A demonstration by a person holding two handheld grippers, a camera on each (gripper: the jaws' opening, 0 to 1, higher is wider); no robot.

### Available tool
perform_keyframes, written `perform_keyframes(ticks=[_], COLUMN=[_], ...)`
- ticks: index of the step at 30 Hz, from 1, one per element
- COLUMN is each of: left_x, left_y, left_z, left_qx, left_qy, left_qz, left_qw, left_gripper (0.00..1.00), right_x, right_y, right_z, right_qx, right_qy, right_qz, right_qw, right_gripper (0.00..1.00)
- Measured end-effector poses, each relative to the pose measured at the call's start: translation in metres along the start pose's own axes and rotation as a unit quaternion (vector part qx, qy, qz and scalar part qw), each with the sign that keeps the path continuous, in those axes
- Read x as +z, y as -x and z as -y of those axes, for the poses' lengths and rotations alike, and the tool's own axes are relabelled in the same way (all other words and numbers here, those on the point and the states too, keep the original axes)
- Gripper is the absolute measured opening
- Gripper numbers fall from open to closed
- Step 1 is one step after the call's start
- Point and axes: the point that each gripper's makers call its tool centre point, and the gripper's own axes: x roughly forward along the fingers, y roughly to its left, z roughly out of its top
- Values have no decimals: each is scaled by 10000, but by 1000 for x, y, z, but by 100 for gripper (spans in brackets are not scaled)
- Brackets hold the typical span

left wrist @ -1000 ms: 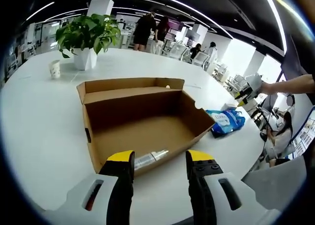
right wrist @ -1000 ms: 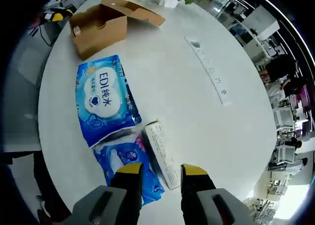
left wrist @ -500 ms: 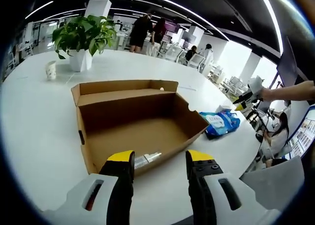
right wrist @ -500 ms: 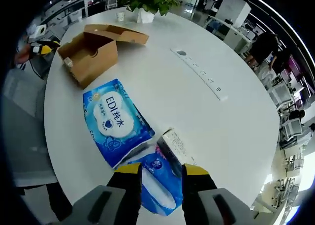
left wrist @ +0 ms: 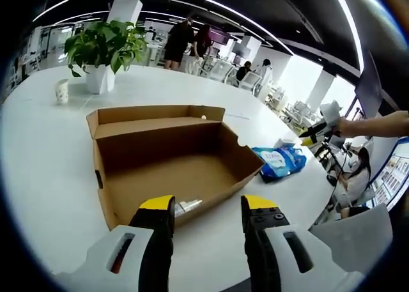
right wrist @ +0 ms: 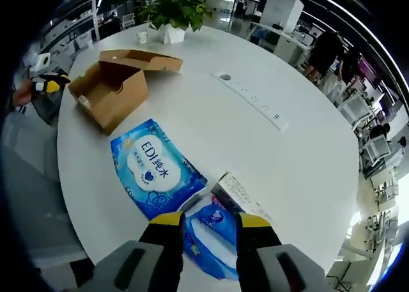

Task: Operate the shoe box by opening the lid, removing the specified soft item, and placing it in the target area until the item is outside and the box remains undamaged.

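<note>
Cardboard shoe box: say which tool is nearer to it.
Left. The left tool hangs just over the shoe box's near wall; the right tool sits across the table, over the blue tissue packs.

A plain brown cardboard shoe box (left wrist: 172,158) sits open on a white tabletop (left wrist: 51,151), and a green leafy plant (left wrist: 105,43) in a white pot stands near the tabletop's far edge beside a white paper cup (left wrist: 61,91). Near the tabletop's near edge in the right gripper view lies a bright blue wipes pack (right wrist: 155,166) with a white cloud-shaped label and blue lettering, next to a smaller blue and white pack (right wrist: 214,236). Each hand-held gripper (left wrist: 203,209) is grey with black jaws tipped in yellow.
</note>
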Motion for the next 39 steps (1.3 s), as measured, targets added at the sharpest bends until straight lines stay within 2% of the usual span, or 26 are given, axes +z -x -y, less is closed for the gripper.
perform_keyframes(ticks=[7, 11, 19, 24, 33, 39], left_x=[0, 0, 0, 0, 3, 3], left_y=[-1, -1, -1, -3, -4, -5], left_z=[5, 7, 11, 12, 9, 9], left_qx=[-90, -132, -213, -256, -260, -259], left_qy=[-26, -29, -29, -10, 66, -42], left_qz=[-16, -16, -19, -13, 33, 31], left_qw=[10000, 9999, 9998, 9997, 9996, 9997], left_gripper=[42, 42, 42, 42, 42, 42], right_x=[4, 5, 10, 21, 46, 65], right_y=[3, 2, 5, 6, 8, 8], right_z=[-16, -22, -35, -46, -69, -90], right_qx=[17, 75, 82, 125, 263, 459], right_qy=[-333, -772, -1079, -1398, -1579, -1539], right_qz=[238, 415, 610, 859, 1209, 1431], right_qw=[9992, 9961, 9922, 9864, 9797, 9766], right_gripper=[29, 29, 29, 29, 30, 32])
